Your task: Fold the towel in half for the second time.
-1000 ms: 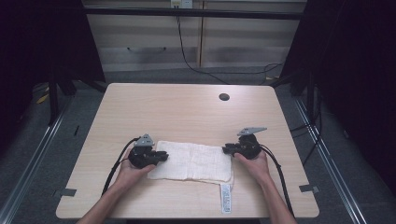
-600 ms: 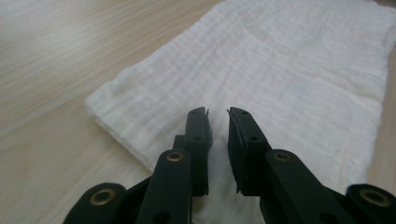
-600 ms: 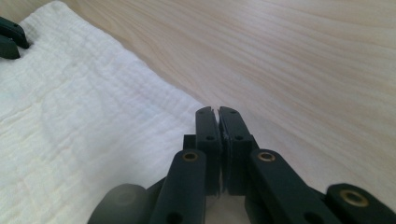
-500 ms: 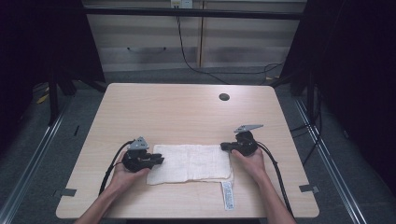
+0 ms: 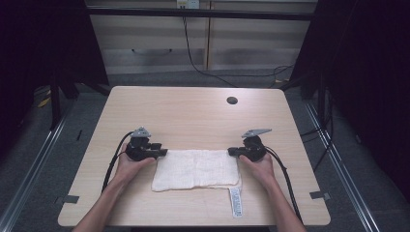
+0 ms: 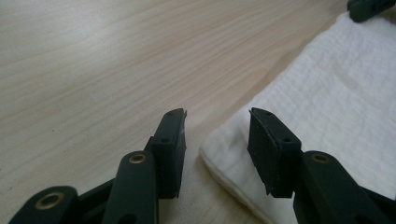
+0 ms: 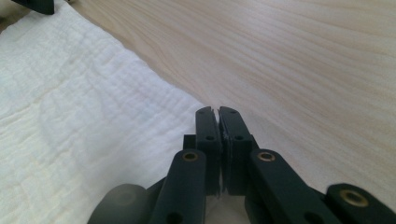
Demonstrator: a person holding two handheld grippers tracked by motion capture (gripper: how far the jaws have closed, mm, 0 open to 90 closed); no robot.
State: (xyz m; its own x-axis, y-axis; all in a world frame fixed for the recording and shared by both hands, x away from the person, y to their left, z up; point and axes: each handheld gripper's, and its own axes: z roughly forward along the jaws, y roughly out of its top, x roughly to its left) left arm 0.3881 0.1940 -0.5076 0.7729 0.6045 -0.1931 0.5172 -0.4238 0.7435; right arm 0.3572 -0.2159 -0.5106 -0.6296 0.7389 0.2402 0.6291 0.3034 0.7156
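A white folded towel (image 5: pixel 196 169) lies flat on the wooden table (image 5: pixel 193 116), with a printed label (image 5: pixel 235 202) sticking out at its near right edge. My left gripper (image 5: pixel 162 152) is at the towel's far left corner. Its jaws have just been opening, and in the left gripper view that gripper (image 6: pixel 217 135) stands open around the towel (image 6: pixel 336 93) corner without pressing on it. My right gripper (image 5: pixel 232 152) is at the far right corner. In the right gripper view that gripper (image 7: pixel 217 116) is shut along the edge of the towel (image 7: pixel 70 116).
A dark round grommet hole (image 5: pixel 232 100) sits near the table's far right. Cables (image 5: pixel 113 164) trail from both grippers toward the near edge. Cabinets (image 5: pixel 193 43) stand beyond the table, and metal rails (image 5: pixel 338 164) run along the floor on both sides.
The left gripper's jaws have opened off the towel's left corner and the left hand has shifted a little. The towel now lies flatter and more stretched out. The right gripper's jaws have closed.
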